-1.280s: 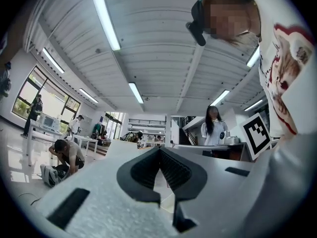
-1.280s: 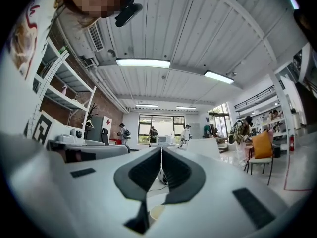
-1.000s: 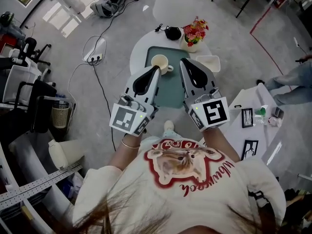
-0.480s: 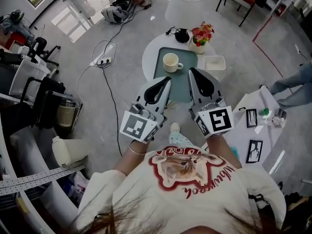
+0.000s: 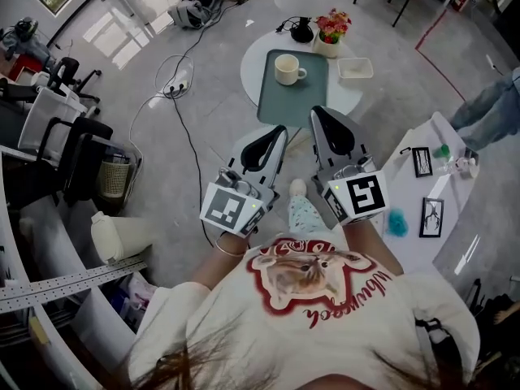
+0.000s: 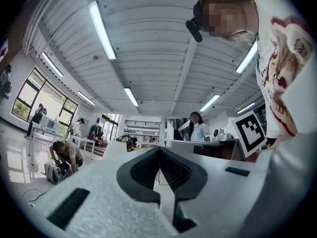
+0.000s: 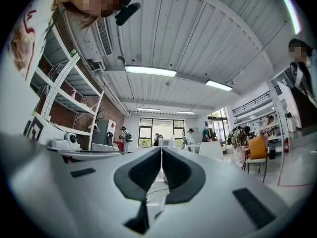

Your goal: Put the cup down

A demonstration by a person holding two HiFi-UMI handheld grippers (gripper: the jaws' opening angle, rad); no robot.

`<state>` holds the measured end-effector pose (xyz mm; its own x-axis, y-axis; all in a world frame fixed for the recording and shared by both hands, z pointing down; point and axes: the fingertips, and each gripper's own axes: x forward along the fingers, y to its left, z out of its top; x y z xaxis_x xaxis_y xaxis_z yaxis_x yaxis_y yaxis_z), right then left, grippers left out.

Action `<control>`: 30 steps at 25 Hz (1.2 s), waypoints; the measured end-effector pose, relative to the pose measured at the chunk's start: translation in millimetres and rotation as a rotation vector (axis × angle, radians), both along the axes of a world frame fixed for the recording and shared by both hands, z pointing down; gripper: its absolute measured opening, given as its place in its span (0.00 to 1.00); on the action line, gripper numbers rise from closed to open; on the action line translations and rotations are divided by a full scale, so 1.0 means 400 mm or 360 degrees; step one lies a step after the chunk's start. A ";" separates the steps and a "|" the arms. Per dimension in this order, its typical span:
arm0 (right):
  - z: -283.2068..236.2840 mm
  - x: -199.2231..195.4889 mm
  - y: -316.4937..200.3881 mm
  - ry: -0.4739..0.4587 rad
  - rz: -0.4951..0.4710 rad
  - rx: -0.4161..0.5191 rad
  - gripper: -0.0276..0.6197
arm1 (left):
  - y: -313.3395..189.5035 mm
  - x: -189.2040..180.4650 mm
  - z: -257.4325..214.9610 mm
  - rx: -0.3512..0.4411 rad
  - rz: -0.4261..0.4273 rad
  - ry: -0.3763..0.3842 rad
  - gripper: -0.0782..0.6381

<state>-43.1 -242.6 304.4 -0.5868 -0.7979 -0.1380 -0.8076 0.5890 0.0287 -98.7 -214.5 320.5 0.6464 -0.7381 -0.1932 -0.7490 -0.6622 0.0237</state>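
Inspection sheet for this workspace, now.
Surface: round white table, green mat on it.
Job's things: cup upright on the mat, no tool touching it.
Clutter: flower pot, white tray, black device along the table's edge.
Grippers: left tool and right tool both shut, empty, short of the table.
Cables: power strip and cords on the floor left of the table.
Surroundings: side table with picture frames at right; office chairs at left.

bright ceiling strip lights, strong fisheye distortion.
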 end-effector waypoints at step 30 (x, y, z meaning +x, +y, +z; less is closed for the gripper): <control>-0.016 0.230 0.407 0.0002 -0.0096 -0.0015 0.09 | 0.398 0.209 -0.003 0.0019 -0.0195 0.0015 0.13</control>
<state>49.0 -79.7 297.9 -0.6342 -0.7622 -0.1298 -0.7705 0.6370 0.0239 -15.0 -55.3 319.1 0.5495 -0.8091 -0.2083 -0.8242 -0.5658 0.0238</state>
